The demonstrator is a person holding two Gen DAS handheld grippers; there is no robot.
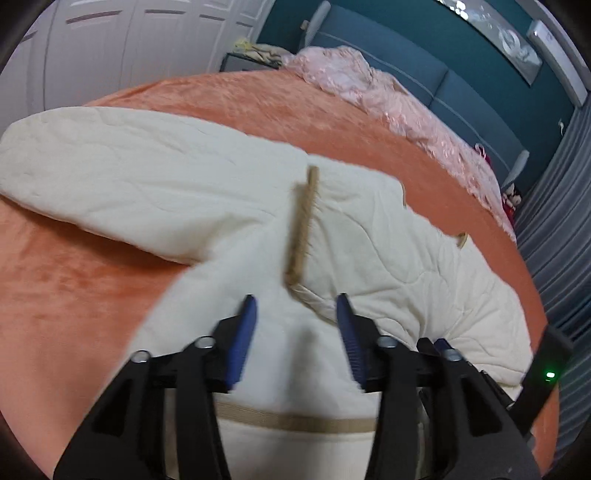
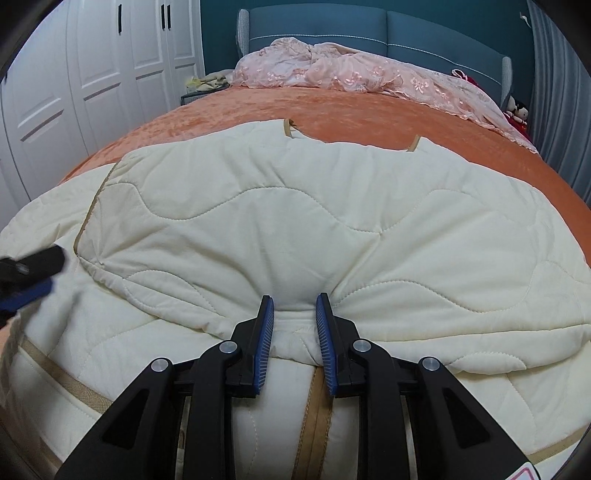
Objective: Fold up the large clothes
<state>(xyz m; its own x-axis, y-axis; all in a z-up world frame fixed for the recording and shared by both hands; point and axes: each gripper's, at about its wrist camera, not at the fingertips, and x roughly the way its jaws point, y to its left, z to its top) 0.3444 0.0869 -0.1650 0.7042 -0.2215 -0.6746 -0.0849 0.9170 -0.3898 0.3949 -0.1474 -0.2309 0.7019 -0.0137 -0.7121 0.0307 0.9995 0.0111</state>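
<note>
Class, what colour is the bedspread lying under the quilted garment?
Orange bedspread, clearest in the right wrist view.

Cream wavy-quilted garment with tan trim, orange bedspread, pink lace cover, teal headboard.

Matt quilted cream cloth garment on plush velvety orange bedspread

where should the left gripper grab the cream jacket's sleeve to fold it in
Judging from the left wrist view, grip the sleeve near its rounded cuff end, far left on the orange bedspread. It lies flat and spread outward, so come from above with the open left gripper and pinch the edge.
</note>
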